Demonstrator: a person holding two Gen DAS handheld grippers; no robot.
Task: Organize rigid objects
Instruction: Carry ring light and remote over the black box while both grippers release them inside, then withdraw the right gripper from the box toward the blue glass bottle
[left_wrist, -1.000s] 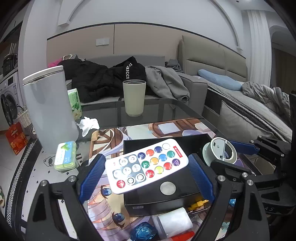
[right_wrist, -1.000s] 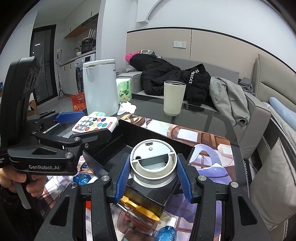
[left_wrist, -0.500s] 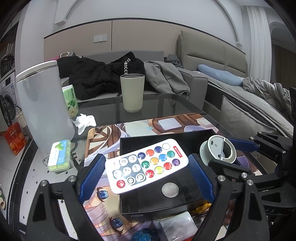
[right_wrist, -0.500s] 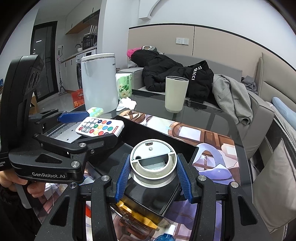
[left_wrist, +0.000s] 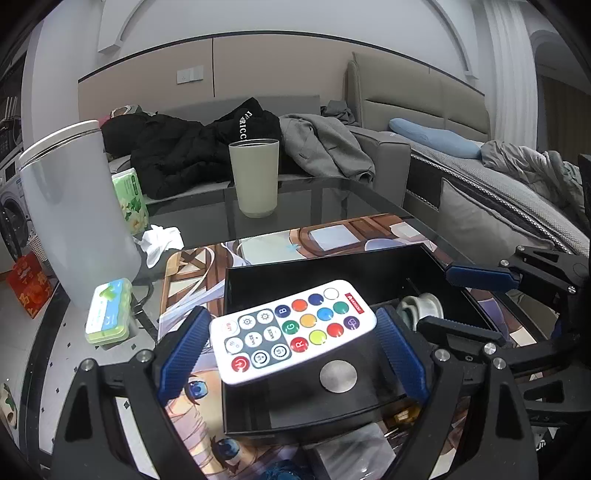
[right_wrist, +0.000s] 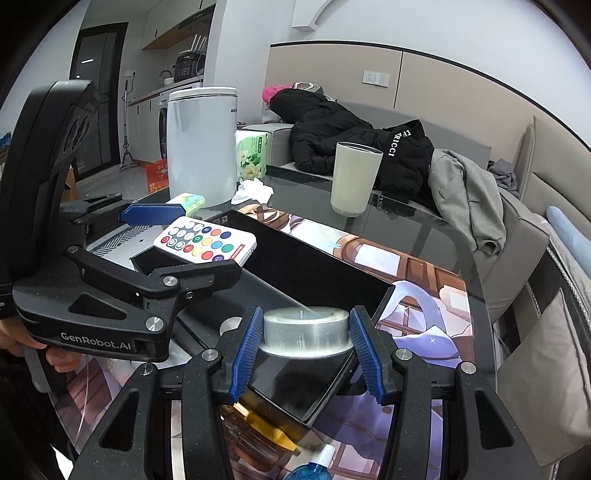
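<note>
In the left wrist view, the left gripper (left_wrist: 291, 341) clamps a white remote (left_wrist: 292, 329) with coloured buttons between its blue pads, holding it above the black box (left_wrist: 332, 273) on the glass surface (left_wrist: 325, 195). A silver disc (left_wrist: 338, 376) lies on the box floor. The right gripper (left_wrist: 458, 299) reaches in from the right around a round white lid (left_wrist: 423, 307), low inside the box.

In the right wrist view, the right gripper (right_wrist: 306, 349) has its pads pressed on both sides of the motion-blurred lid (right_wrist: 306, 328) over the box's near end. The left gripper (right_wrist: 177, 240) carries the remote (right_wrist: 205, 244) at the box's far-left corner. A beige cup (right_wrist: 355, 178) stands beyond.
</note>
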